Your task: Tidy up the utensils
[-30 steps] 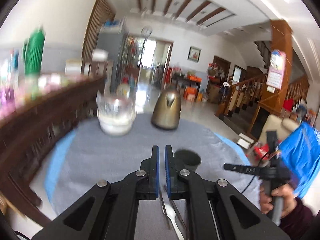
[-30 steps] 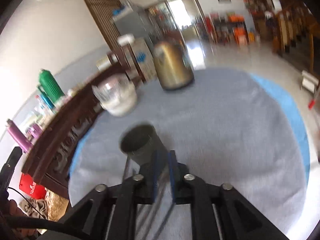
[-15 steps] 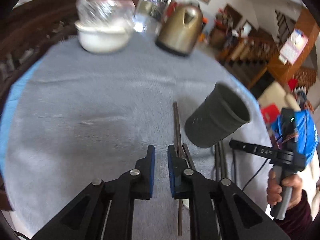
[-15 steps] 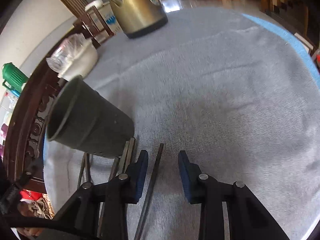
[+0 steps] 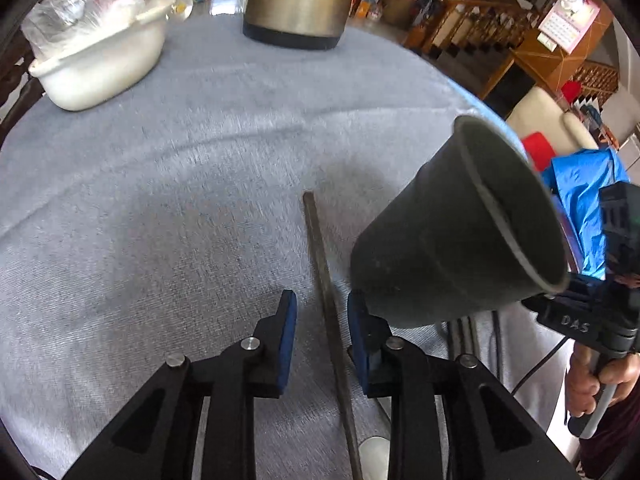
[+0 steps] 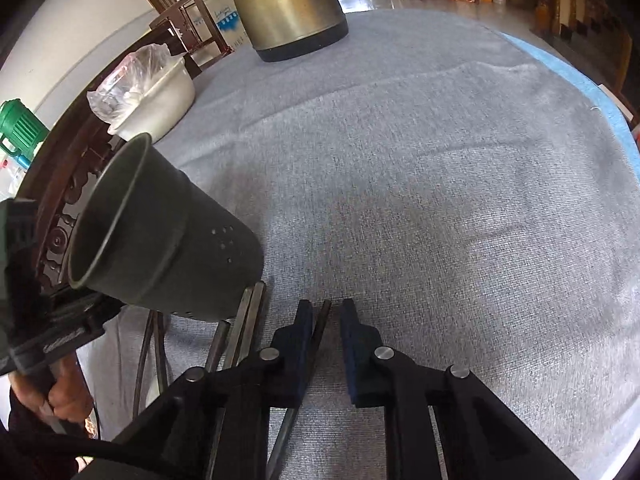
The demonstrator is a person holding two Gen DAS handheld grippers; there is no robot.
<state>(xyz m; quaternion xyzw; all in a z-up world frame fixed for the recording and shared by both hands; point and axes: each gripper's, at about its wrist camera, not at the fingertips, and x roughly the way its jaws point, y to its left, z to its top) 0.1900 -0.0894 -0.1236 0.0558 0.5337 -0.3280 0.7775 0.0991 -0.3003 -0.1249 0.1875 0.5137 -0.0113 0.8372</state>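
Blue-padded fingers of the left gripper (image 5: pixel 322 334) stand parted, with a thin dark metal chopstick (image 5: pixel 320 256) lying on the cloth between them and touching neither pad; it runs forward past the fingertips. Just right of that claw's right finger stands a dark grey tapered plastic utensil cup (image 5: pixel 460 236), with more dark sticks lying under its far side.

From the right gripper (image 6: pixel 326 320), whose jaws are likewise apart, a dark stick (image 6: pixel 320 322) lies between the fingers, hard against the left one. Several flat metal utensils (image 6: pixel 246 316) lie just left of this claw, and beyond them stands the cup (image 6: pixel 160 240).

Ahead of both claws spreads the grey cloth-covered round table (image 6: pixel 440 160). Far ahead and to the left sit a white plastic basin with a clear bag (image 5: pixel 100 48) and a brass-coloured electric kettle (image 6: pixel 288 4).
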